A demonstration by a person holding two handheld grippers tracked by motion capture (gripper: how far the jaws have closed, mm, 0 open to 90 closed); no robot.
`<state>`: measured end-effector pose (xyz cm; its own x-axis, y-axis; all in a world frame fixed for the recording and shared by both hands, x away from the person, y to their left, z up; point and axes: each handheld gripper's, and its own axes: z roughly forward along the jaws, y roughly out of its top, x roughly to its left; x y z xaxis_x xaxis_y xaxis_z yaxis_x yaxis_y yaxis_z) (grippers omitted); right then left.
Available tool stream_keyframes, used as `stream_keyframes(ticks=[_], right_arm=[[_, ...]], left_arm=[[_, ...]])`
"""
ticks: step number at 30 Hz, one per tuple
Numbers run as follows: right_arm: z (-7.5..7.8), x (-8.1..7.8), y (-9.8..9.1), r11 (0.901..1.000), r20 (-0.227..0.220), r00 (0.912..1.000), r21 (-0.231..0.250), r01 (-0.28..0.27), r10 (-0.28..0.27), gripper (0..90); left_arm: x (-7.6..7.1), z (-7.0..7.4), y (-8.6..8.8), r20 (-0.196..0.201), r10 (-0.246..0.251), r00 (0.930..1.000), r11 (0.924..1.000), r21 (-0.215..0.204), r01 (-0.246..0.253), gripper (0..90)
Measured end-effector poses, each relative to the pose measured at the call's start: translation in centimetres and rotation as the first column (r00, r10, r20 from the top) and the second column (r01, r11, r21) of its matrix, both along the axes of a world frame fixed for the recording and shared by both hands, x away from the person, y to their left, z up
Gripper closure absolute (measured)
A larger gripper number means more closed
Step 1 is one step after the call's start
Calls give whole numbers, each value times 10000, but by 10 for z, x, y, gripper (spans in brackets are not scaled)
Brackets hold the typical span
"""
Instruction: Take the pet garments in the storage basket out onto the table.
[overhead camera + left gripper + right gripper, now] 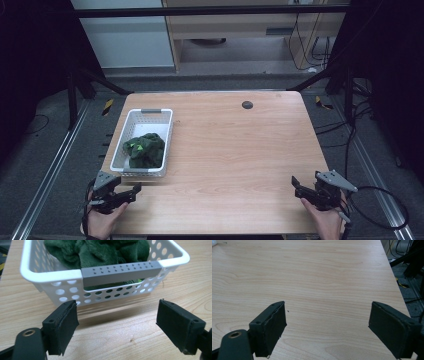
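A white perforated basket point(129, 130) with grey handles stands on the left part of the wooden table point(230, 150). A crumpled dark green cloth point(145, 149) lies inside it. In the left gripper view the basket's near wall point(62, 291), its grey handle point(120, 272) and the green cloth point(100, 251) are close ahead. My left gripper point(131, 192) hovers at the table's front left corner, just before the basket, open and empty point(116, 325). At the front right edge my right gripper point(296, 184) is open over bare wood point(328, 327).
A small dark round cap point(247, 104) sits in the tabletop near its far edge. Dark floor, metal rails and cables point(380, 200) surround the table. A pale cabinet point(240, 30) stands beyond the far side.
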<state>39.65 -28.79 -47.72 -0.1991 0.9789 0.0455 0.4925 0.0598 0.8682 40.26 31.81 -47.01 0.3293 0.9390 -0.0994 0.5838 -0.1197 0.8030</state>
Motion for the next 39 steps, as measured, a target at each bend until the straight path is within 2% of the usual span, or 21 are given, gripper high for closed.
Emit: stream_keyframes(ticks=[3, 8, 11, 20, 31, 34, 39], right_arm=[[-1, 1, 2, 9999, -138, 9998, 0, -118, 118, 144], [-3, 0, 6, 9990, -199, 9992, -281, -351, 345, 152], [-3, -1, 9, 9980, -220, 9988, -462, -440, 430, 152], [-4, -2, 12, 9966, -164, 9982, -585, -583, 574, 143], [-5, -2, 17, 9945, -148, 9969, -696, -783, 775, 130], [-5, -3, 17, 9949, -206, 9967, -615, -797, 785, 128], [-8, -1, 18, 9934, -283, 9960, -754, -866, 847, 128]], left_arm=[[-3, 4, 1, 129, 54, 9999, 9998, -166, -52, 190], [-7, 9, 2, 286, 120, 9995, 9992, -392, -109, 196], [-8, 14, 3, 414, -7, 9991, 9988, -482, 27, 196], [-7, 24, 5, 657, -66, 9978, 9992, -395, 92, 192], [-3, 39, 2, 1009, -145, 9948, 9987, -477, 194, 190], [-3, 43, 2, 1077, -128, 9941, 9987, -472, 180, 189], [-3, 52, 4, 1250, -93, 9921, 9983, -551, 163, 186]])
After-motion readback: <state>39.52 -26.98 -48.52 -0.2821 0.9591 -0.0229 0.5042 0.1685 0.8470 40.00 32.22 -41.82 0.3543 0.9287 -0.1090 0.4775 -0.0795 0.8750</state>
